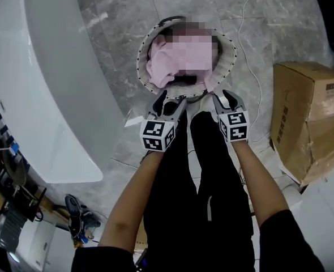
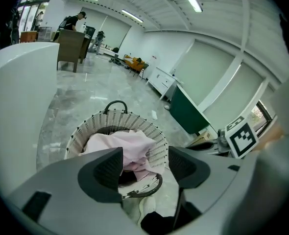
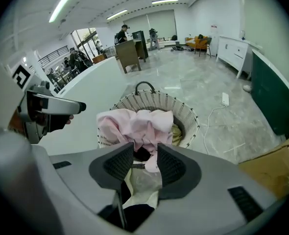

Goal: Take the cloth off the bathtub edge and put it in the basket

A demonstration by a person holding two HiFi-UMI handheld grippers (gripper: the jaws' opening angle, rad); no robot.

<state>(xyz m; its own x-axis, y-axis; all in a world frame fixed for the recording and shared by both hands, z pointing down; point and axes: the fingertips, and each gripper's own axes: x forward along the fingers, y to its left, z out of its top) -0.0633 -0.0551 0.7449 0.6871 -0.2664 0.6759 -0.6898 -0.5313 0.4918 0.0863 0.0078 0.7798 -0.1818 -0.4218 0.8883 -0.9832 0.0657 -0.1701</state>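
Observation:
The pink cloth lies bunched in the round white wicker basket on the floor, and one fold droops over the near rim. Part of it is under a mosaic patch in the head view. My left gripper and right gripper hover side by side just short of the basket's near rim. Through the left gripper I see open jaws with nothing between them and the cloth beyond. The right gripper also stands open, with the cloth past its tips. The white bathtub is at the left.
A cardboard box stands on the floor at the right. A white cable runs across the marble floor past the basket. The person's dark-trousered legs are below the grippers. Clutter and wires lie at the lower left.

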